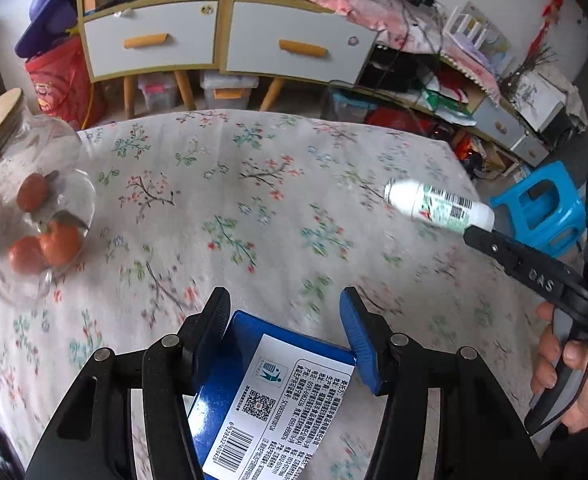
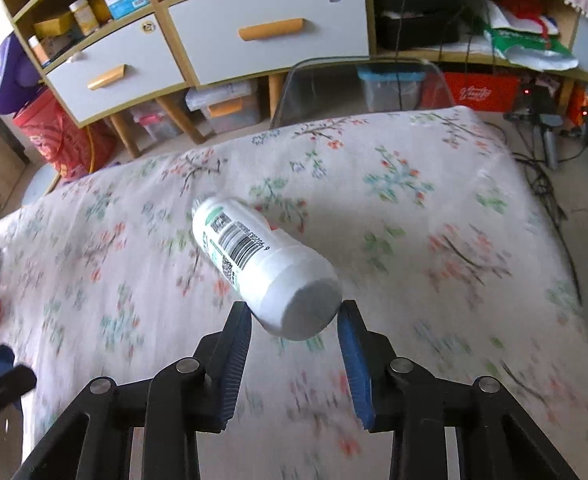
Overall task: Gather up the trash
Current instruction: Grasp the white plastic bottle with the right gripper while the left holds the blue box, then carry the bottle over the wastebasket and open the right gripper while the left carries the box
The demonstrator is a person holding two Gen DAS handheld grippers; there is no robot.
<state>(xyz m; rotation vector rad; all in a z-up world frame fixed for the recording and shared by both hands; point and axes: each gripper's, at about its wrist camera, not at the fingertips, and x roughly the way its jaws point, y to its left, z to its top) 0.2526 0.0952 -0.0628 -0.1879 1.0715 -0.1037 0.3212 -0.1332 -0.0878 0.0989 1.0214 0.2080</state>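
My left gripper [image 1: 284, 314] is shut on a blue carton [image 1: 254, 392] with a white label and barcode, held just above the floral tablecloth [image 1: 254, 184]. My right gripper [image 2: 296, 320] is shut on the base of a white plastic bottle [image 2: 262, 264] with a barcode label, which sticks out forward above the table. In the left wrist view the same bottle [image 1: 438, 204] shows at the right, clamped at the tip of the right gripper's fingers [image 1: 490, 242], held by a hand [image 1: 574, 384].
A glass jar [image 1: 30, 208] with orange fruits and a wooden lid lies at the table's left. Beyond the table stand a drawer cabinet [image 1: 222, 36], storage boxes [image 1: 226, 92], a clear chair back [image 2: 358, 84], a blue stool [image 1: 542, 208] and cluttered shelves.
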